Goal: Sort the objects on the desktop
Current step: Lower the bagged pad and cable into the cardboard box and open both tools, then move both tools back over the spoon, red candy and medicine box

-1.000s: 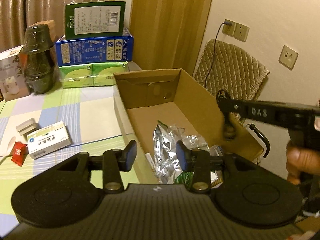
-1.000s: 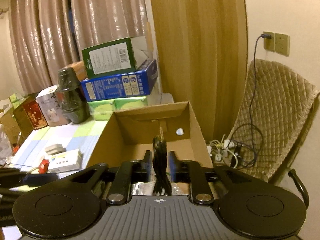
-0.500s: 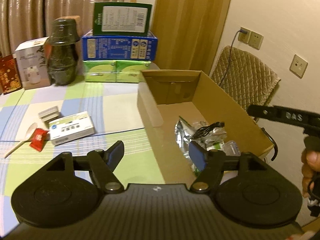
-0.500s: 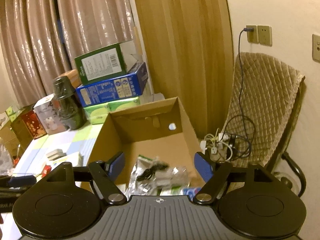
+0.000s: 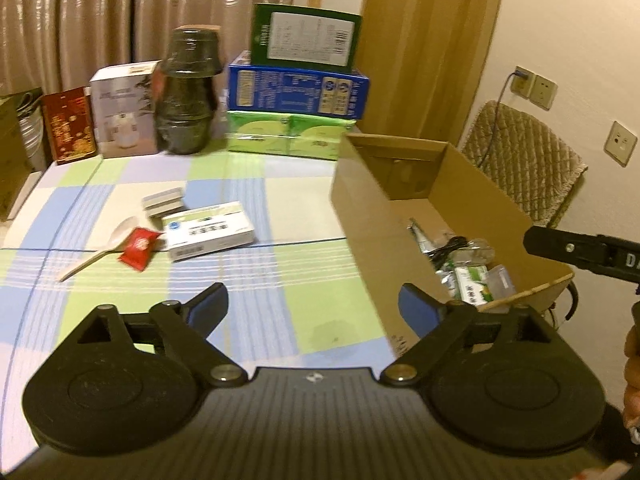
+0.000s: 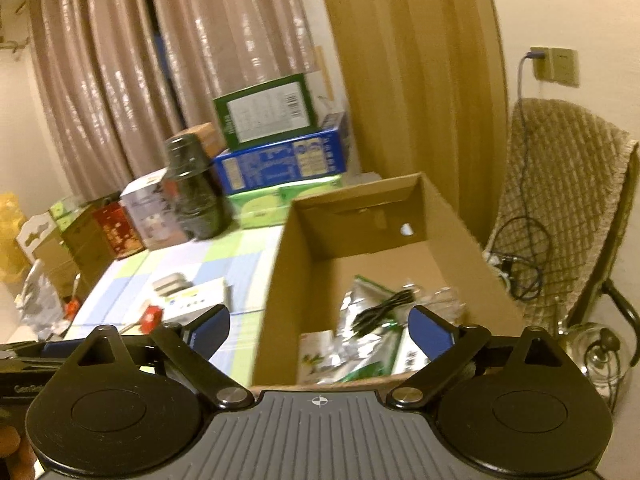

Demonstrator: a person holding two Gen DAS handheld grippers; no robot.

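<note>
Black coiled cable (image 6: 384, 307) lies inside the brown cardboard box (image 6: 448, 216), on top of the shiny silver bags (image 6: 356, 300). Its long side runs from near left to far right. Only the left wrist view shows the whole white medicine box (image 5: 208, 230), red packet (image 5: 138, 243) and pale spoon (image 5: 100, 248) on the checked tablecloth (image 5: 280, 280). Only the right wrist view shows the hole in the box's far wall. The left gripper (image 5: 312, 306) and right gripper (image 6: 320, 326) both have wide jaws, holding nothing.
</note>
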